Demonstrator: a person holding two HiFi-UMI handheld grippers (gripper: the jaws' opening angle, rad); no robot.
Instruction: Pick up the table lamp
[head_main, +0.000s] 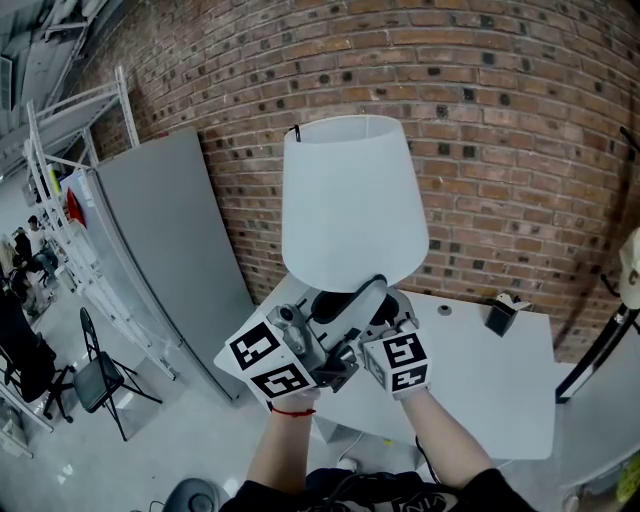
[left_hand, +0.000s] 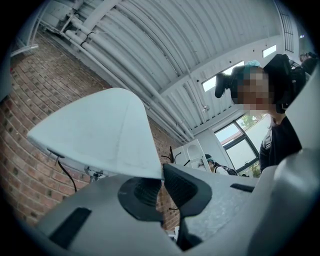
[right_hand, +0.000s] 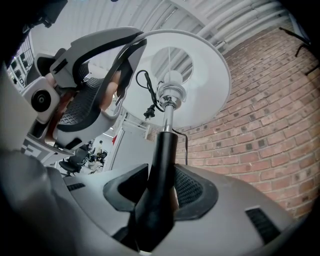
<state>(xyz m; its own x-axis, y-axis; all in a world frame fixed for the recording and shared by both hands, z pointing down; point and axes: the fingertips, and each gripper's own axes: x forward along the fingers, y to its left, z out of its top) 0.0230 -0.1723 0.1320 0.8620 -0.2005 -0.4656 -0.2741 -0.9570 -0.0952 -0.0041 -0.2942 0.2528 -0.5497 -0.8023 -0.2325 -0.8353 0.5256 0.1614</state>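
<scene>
Only the right hand-held gripper (right_hand: 161, 186) clamps the table lamp (head_main: 352, 200) by its black stem (right_hand: 163, 160), the left hand-held gripper (left_hand: 162, 189) closed empty under the shade (left_hand: 100, 135), so the top-heavy lamp might swivel loose.

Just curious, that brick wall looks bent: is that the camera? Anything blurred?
Head view: lens bows the brick wall. Left gripper view: dark rounded corners, foreground soft. Right gripper view: lampshade glares white; black lamp stem blurs close up.

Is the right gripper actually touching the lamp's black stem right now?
Touching. The right gripper view shows the right gripper clamped on the black stem, pads pressing both sides.
</scene>
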